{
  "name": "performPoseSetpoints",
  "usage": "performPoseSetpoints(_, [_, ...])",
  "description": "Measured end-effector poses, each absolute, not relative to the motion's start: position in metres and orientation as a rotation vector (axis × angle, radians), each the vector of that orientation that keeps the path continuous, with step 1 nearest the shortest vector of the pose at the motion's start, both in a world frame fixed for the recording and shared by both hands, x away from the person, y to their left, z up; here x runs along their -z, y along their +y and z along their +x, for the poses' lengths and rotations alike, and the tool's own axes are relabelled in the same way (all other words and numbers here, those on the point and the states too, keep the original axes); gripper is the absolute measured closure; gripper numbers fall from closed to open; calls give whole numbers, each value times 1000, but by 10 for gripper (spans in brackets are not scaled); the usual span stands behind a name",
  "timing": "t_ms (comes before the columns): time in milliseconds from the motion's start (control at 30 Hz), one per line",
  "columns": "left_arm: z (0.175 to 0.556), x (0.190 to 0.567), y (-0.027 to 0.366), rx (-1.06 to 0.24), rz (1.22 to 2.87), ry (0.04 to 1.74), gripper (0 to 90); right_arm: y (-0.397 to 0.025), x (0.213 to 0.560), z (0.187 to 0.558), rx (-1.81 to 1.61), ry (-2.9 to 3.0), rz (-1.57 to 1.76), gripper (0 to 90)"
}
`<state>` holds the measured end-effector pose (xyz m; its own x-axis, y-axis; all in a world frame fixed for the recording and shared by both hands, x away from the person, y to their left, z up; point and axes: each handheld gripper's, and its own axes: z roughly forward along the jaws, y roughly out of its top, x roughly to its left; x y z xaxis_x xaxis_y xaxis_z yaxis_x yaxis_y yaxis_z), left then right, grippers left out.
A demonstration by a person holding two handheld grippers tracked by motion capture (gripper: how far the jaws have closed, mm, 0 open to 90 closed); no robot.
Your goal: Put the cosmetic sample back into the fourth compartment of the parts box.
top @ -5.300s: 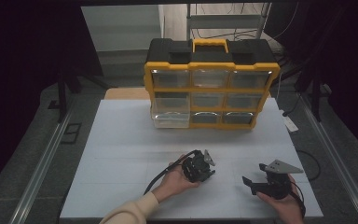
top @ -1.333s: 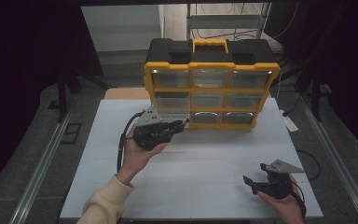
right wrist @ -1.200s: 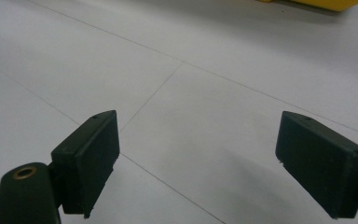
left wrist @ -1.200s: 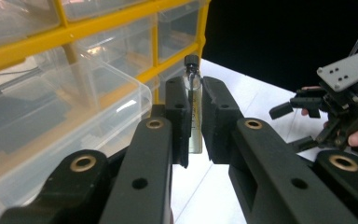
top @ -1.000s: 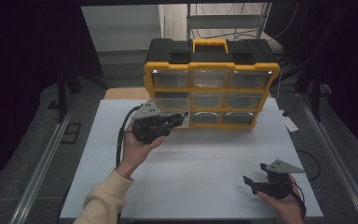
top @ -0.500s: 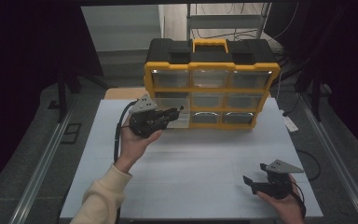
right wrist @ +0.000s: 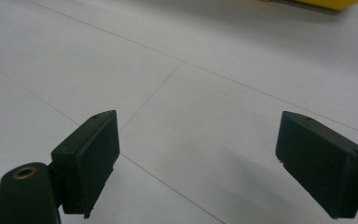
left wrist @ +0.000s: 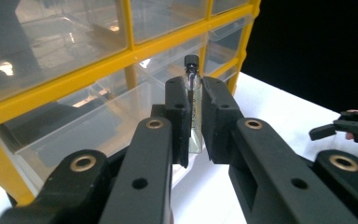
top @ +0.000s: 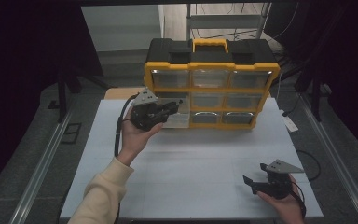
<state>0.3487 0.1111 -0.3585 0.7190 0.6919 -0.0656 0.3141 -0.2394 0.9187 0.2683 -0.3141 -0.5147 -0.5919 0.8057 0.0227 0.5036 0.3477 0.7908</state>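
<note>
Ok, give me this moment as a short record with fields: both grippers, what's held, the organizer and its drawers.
left gripper: raised at the organizer's lower left drawers, shut on the vial
vial: small clear glass, black cap, held upright between the jaws
right gripper: low over the table's near right part, jaws wide apart, nothing between them
organizer: yellow and black, stands at the table's far side, carry handle on top
open drawer: bottom left, pulled out, clear plastic
table: white

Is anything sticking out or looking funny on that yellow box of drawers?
Yes. One clear drawer at the bottom left of the yellow organizer sticks out while the others sit flush. The left gripper holds a small vial just in front of it.
</note>
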Motion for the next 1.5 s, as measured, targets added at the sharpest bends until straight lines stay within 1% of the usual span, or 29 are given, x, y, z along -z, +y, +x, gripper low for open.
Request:
performPoseSetpoints(733, [370,363,112,-460,1859,847,810,-314,515,268,-1121,2243,1147,140])
performPoseSetpoints(1033, [377,371,112,-473,1904,871,810,-314,515,268,-1120,2245,1148,140])
performPoseSetpoints(1500, [379,378,111,-481,1931,877,806,-315,515,268,-1119,2243,1150,140])
